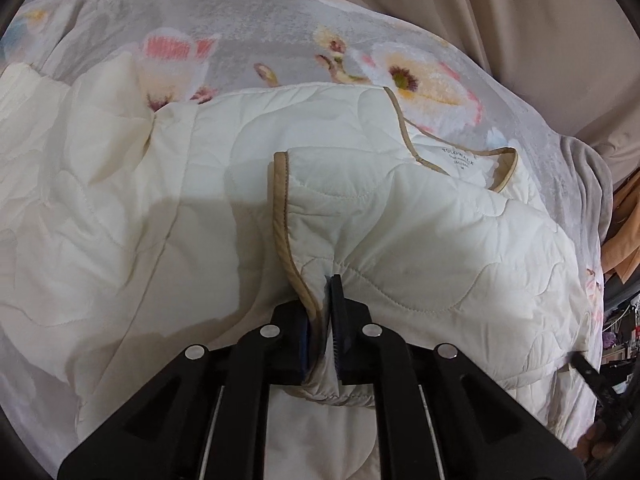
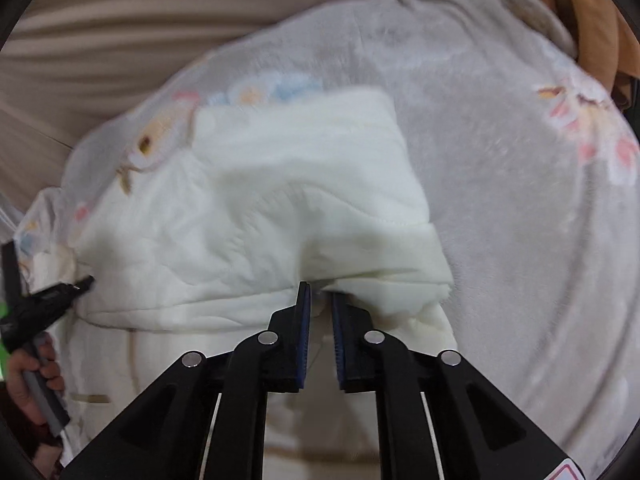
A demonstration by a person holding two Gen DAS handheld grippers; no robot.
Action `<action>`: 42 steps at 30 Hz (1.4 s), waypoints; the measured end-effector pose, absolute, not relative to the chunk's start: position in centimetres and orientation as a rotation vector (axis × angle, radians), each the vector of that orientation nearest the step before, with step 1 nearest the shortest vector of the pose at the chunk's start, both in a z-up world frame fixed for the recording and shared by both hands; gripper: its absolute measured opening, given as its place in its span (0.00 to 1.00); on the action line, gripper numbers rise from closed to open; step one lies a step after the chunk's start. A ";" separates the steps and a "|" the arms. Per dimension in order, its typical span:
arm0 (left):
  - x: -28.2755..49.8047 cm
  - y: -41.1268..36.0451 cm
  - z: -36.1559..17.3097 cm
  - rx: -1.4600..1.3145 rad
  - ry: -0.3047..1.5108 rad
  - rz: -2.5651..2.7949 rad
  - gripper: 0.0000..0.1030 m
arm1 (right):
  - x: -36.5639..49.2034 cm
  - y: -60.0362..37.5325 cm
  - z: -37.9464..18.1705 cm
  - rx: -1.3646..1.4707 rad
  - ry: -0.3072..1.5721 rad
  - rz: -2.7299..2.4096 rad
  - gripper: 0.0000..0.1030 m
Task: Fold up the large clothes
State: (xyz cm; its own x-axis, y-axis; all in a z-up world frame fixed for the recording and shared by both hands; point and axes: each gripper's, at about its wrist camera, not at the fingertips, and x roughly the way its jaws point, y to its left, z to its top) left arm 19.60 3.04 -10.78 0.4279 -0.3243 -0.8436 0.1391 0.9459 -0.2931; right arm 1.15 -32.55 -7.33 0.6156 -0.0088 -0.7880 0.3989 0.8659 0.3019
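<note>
Quilted cream jacket (image 1: 400,232) lies spread across a grey fleece blanket (image 1: 248,16) printed with large pink and yellow flowers, the blanket covering a soft raised surface in front of beige curtains (image 1: 540,32). No container of any kind shows in either view. Its fabric is padded, stitched in wavy curved lines, and edged with tan piping (image 1: 282,200) along the front opening and round the neckline. One front panel is folded over the body, its piped edge running down towards the near side. Inside the neck, far right of the left wrist view, a printed label (image 1: 460,156) reads roughly "TOLOWALK" with a size letter "M" beneath; the smaller lines between cannot be read.

Left gripper (image 1: 326,280) is clamped on the piped front edge of the jacket, cloth bunched between its pads and puckering just beyond them. Right gripper (image 2: 320,292) stands with its jaws almost together, a fold of the jacket's cream cloth (image 2: 304,208) nipped between the blue pads at the tips, a lifted flap rising just beyond them. That view is blurred. At its left edge a person's hand (image 2: 30,376) grips the other tool's handle, whose black tip touches the jacket's left side
</note>
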 end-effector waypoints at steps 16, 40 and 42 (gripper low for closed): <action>16.8 13.6 -5.8 -0.434 0.970 -0.160 0.56 | 2.3 -31.0 -6.5 0.422 0.906 -0.241 0.14; 23.6 24.5 3.9 -0.434 0.647 -0.101 0.04 | -2.8 -14.6 -3.8 0.347 1.036 -0.010 0.19; 21.9 18.5 7.0 -0.360 0.625 -0.238 0.04 | -2.7 -14.3 -3.4 0.352 1.020 0.013 0.19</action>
State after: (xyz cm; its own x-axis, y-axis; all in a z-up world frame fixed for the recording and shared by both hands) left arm 21.89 18.49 6.99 0.7873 -0.3226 -0.5255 0.1082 0.9113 -0.3974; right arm -2.74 -14.34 -3.43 0.5281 0.1736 -0.8313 0.1518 0.9438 0.2936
